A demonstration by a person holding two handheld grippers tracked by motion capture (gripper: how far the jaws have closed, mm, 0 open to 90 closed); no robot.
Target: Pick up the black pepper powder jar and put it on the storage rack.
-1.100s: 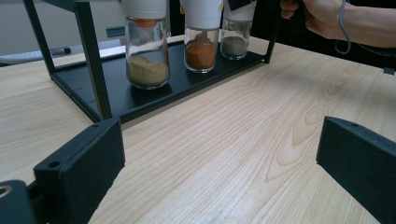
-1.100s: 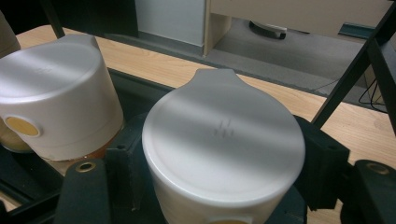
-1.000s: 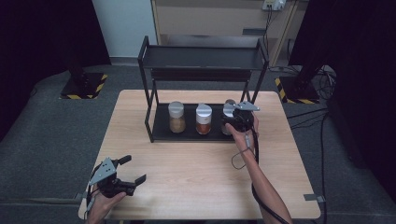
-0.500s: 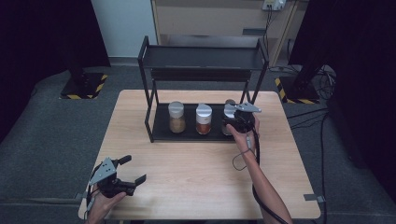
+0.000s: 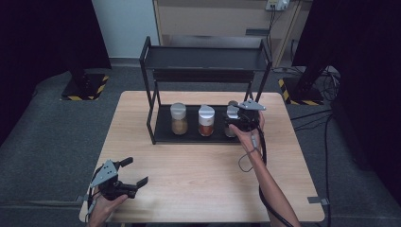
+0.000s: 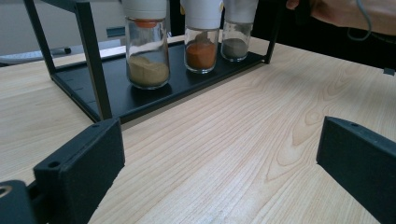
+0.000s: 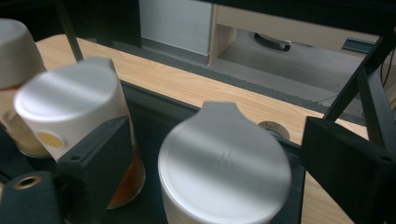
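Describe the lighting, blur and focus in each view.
High view: the table is evenly lit, its surroundings dark. Left gripper view: the three spice jars are sharp, the near black jaws soft. Right gripper view: the white jar cap between the open jaws is blurred, with soft sheen.

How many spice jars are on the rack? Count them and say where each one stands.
3, in a row on the rack's lower shelf: tan jar left, orange jar middle, grey jar right, between the right gripper's open jaws.

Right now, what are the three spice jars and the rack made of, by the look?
Spice jars: clear glass or hard plastic, glossy; the powder shows through. Their caps: white plastic, satin sheen, probably. Rack: black matt metal, likely; thin square bars. Table: light wood grain, possibly laminate.
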